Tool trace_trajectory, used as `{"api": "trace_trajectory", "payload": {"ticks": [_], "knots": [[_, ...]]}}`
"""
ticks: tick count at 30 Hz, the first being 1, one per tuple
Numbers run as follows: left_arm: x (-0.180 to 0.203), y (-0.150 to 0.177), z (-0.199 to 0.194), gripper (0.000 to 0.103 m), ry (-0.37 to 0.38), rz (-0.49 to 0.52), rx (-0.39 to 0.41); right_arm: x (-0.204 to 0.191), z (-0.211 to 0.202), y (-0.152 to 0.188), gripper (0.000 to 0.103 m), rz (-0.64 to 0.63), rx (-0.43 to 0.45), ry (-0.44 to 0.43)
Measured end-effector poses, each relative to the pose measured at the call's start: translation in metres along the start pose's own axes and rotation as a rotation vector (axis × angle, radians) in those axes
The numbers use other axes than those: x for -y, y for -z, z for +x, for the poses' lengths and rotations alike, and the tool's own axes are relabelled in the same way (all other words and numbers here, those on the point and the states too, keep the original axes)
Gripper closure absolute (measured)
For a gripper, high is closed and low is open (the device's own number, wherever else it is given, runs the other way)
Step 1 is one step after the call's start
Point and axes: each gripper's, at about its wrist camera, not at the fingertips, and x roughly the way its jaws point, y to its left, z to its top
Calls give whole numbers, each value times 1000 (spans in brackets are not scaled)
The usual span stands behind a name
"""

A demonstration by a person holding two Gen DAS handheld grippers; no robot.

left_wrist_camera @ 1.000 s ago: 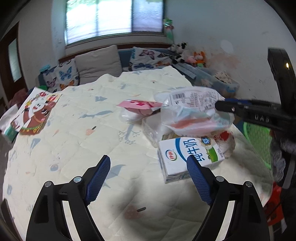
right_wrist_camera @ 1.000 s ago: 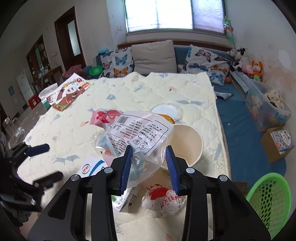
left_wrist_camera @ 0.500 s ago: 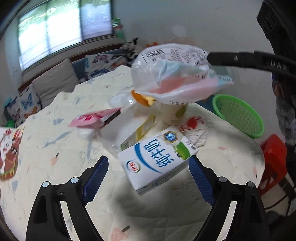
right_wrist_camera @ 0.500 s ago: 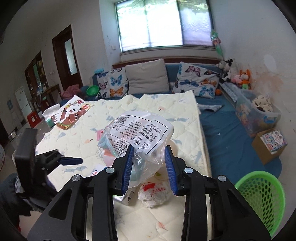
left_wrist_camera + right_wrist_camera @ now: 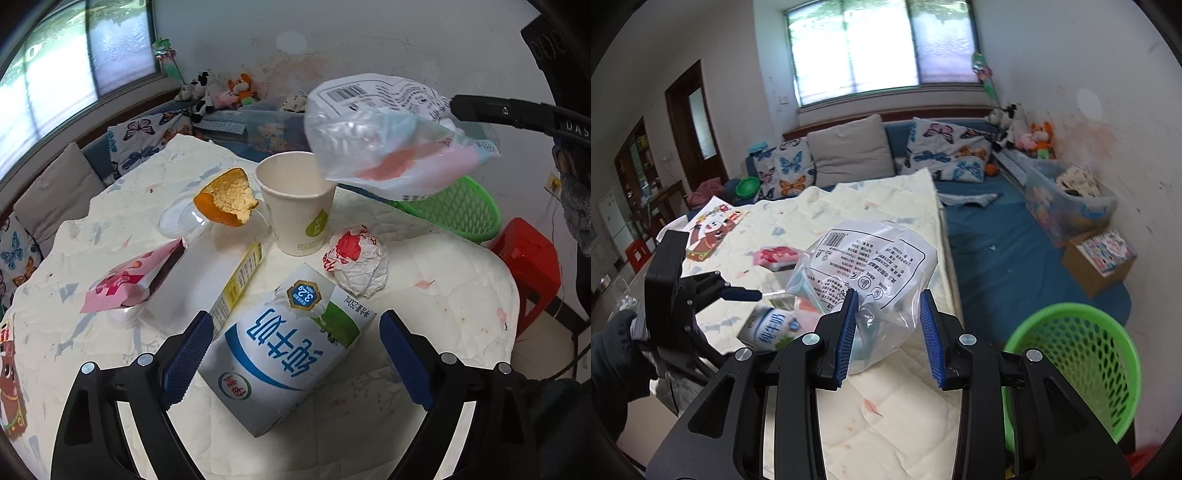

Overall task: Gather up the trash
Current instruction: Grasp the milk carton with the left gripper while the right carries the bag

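My right gripper (image 5: pixel 889 299) is shut on a clear printed plastic bag (image 5: pixel 871 266) and holds it in the air above the table's near corner. In the left wrist view the same bag (image 5: pixel 388 140) hangs over a paper cup (image 5: pixel 299 206). A green mesh basket (image 5: pixel 1075 365) stands on the floor to the right of the bag. My left gripper (image 5: pixel 295 325) is open and straddles a blue-and-white milk carton (image 5: pixel 288 354) lying on the quilted table cover (image 5: pixel 443 314). Its pads stand clear of the carton's sides.
On the cover also lie a crumpled red-and-white wrapper (image 5: pixel 358 262), an orange peel (image 5: pixel 225 203) on a clear lid, a pink packet (image 5: pixel 129 280) and a flat yellow-edged box (image 5: pixel 236 284). A red stool (image 5: pixel 528 258) stands beside the basket (image 5: pixel 454 206).
My left gripper has rolled and closed in until the milk carton lies between its jaws. My right gripper has carried the bag up and towards the green basket.
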Motion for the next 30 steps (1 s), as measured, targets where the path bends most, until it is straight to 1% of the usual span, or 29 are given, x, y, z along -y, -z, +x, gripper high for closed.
{"api": "trace_trajectory", "payload": {"ticks": [3, 5, 7, 12, 17, 21, 26, 29, 30], "knots": [[-2, -3, 6, 15, 9, 13, -12, 8, -2, 6, 68, 20, -6, 19], [-2, -6, 10, 15, 2, 27, -15, 13, -3, 9, 68, 31, -9, 29], [-2, -7, 13, 15, 19, 41, -20, 17, -4, 13, 68, 40, -13, 37], [-1, -9, 23, 15, 27, 73, -39, 23, -8, 19, 68, 62, -22, 55], [-5, -12, 30, 13, 62, 61, -52, 29, -14, 24, 68, 77, -22, 73], [-7, -10, 35, 13, 109, 36, -87, 32, -16, 28, 68, 89, -25, 80], [-2, -5, 34, 13, 99, 57, -95, 38, -14, 30, 68, 103, -30, 85], [1, 1, 35, 13, 74, 73, -118, 41, -15, 32, 68, 109, -34, 92], [2, 4, 37, 14, 51, 81, -127, 42, -15, 33, 68, 111, -35, 95]]}}
